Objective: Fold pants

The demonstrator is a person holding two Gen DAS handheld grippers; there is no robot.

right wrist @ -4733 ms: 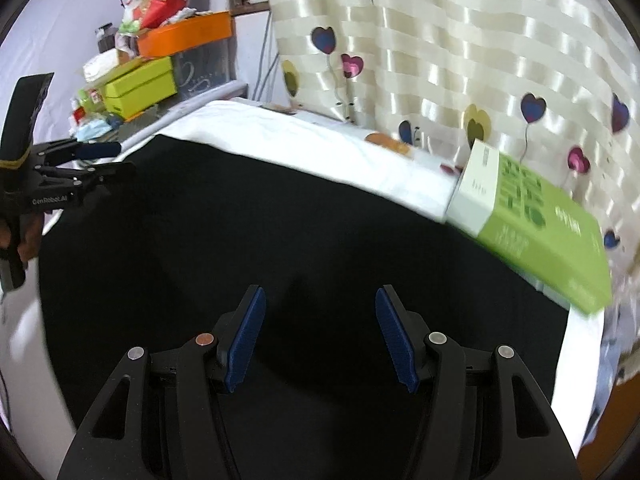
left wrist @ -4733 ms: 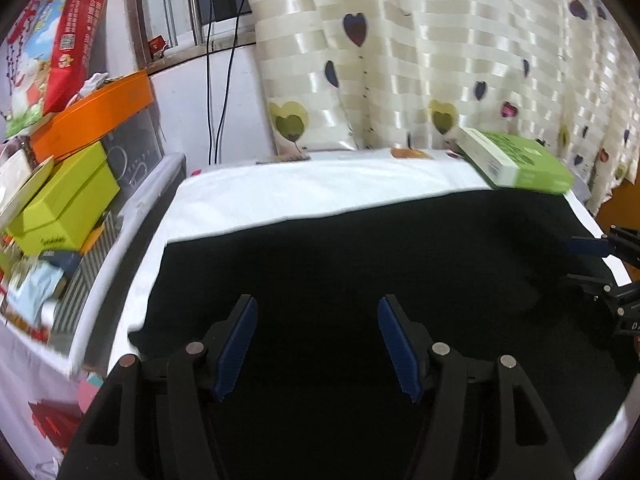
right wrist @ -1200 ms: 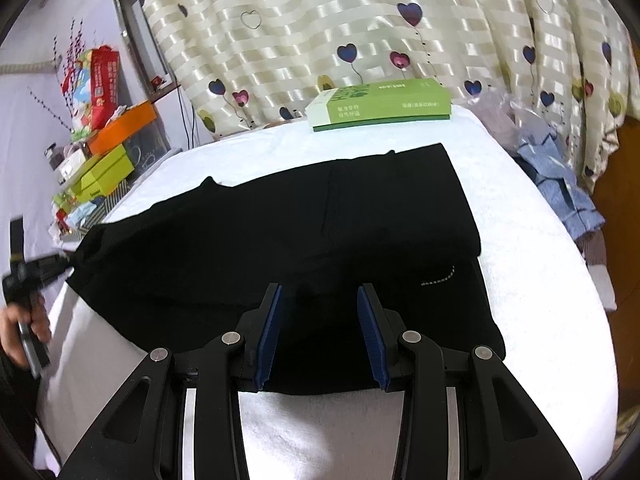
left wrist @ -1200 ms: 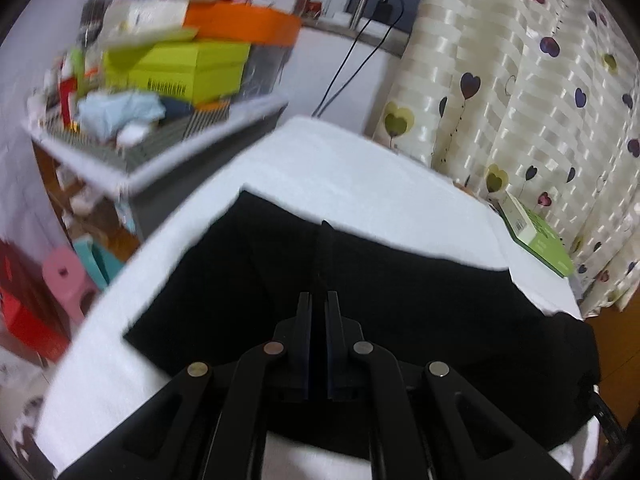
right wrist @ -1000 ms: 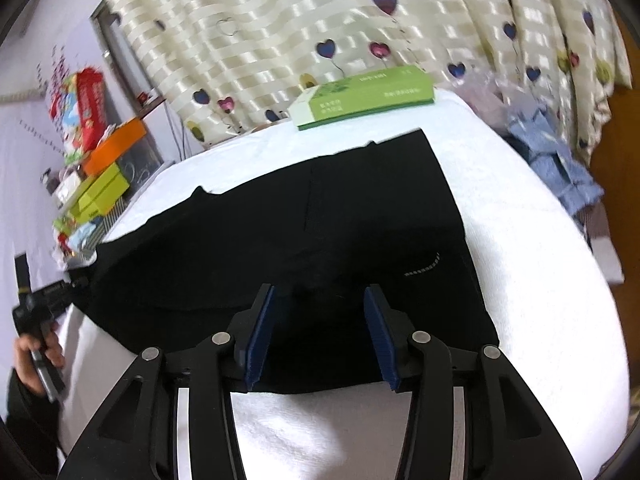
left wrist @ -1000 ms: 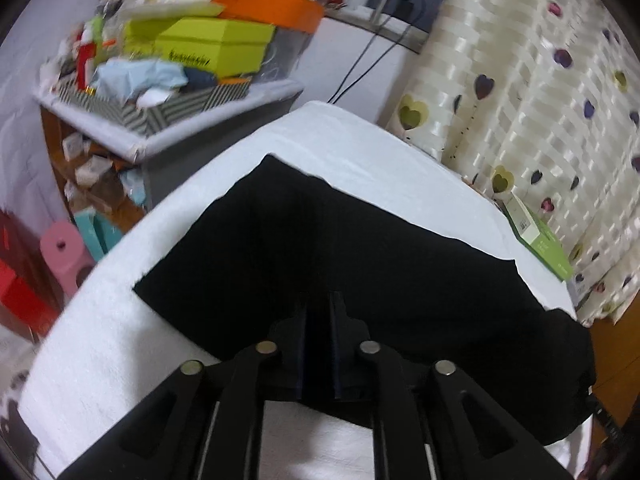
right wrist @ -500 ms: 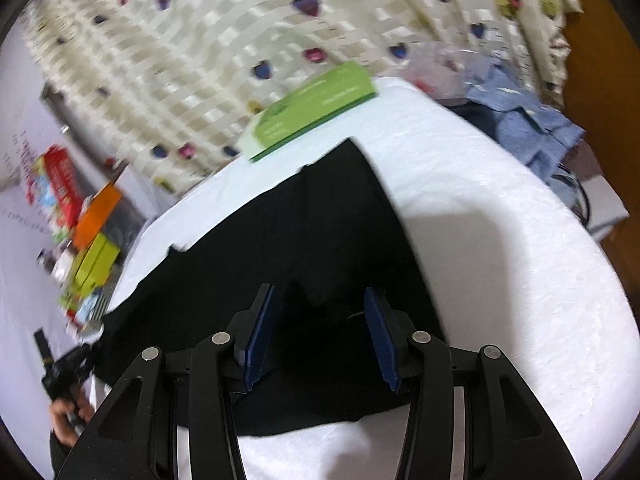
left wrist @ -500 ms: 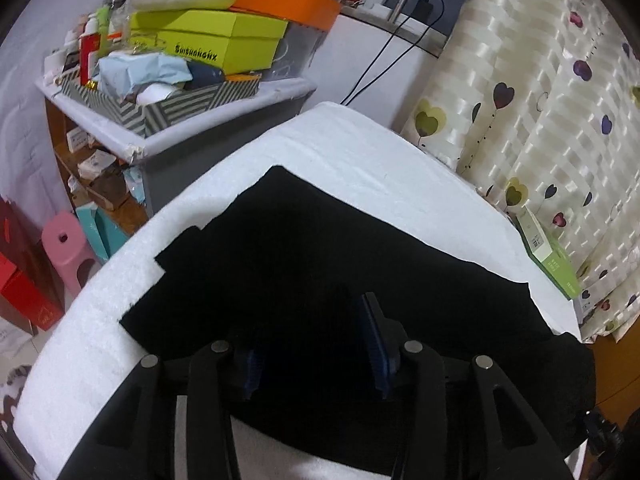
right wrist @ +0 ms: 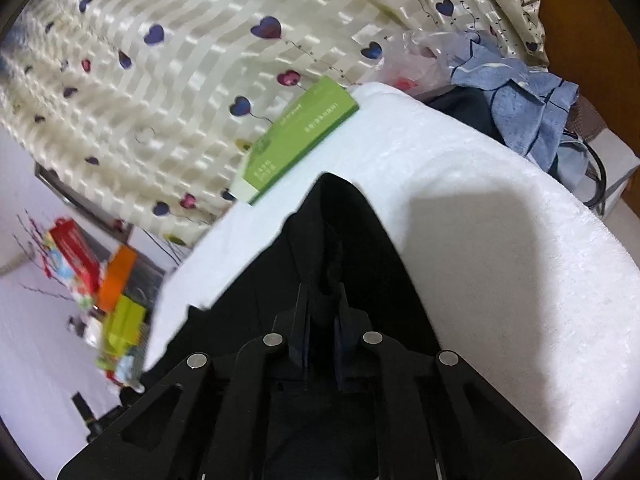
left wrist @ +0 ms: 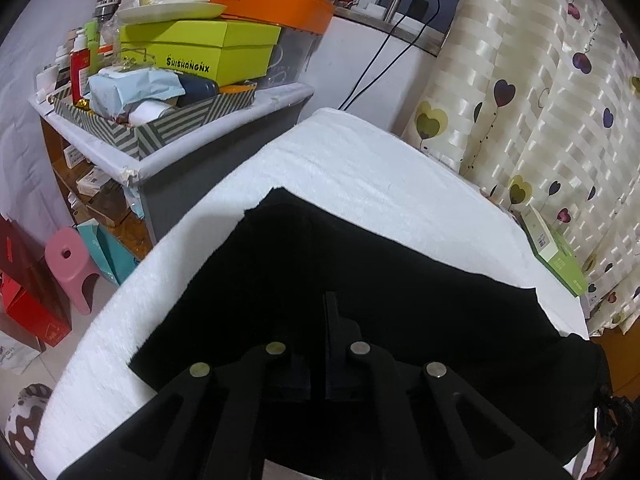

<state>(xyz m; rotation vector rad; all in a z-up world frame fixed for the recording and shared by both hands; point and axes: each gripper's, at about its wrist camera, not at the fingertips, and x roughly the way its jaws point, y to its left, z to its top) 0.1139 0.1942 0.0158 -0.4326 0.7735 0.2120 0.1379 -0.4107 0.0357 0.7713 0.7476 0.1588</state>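
Black pants [left wrist: 400, 280] lie spread on a white towel-covered table [left wrist: 360, 172]. My left gripper [left wrist: 318, 344] is shut on the near edge of the pants. In the right wrist view the pants [right wrist: 340, 216] rise in a peak toward my right gripper [right wrist: 322, 312], whose jaws are shut on a bunched fold of the fabric. The right end of the pants looks lifted off the white table [right wrist: 500, 240].
A green box [left wrist: 556, 256] lies at the table's far edge by a heart-print curtain [left wrist: 540, 100]; it also shows in the right wrist view [right wrist: 300, 136]. A cluttered shelf with boxes [left wrist: 180, 64] stands left. Blue clothes [right wrist: 524, 104] lie beyond the right end.
Both grippers went from open around the near edge to shut on the pants. The right gripper has lifted and tilted, pulling its end of the pants up into a peak.
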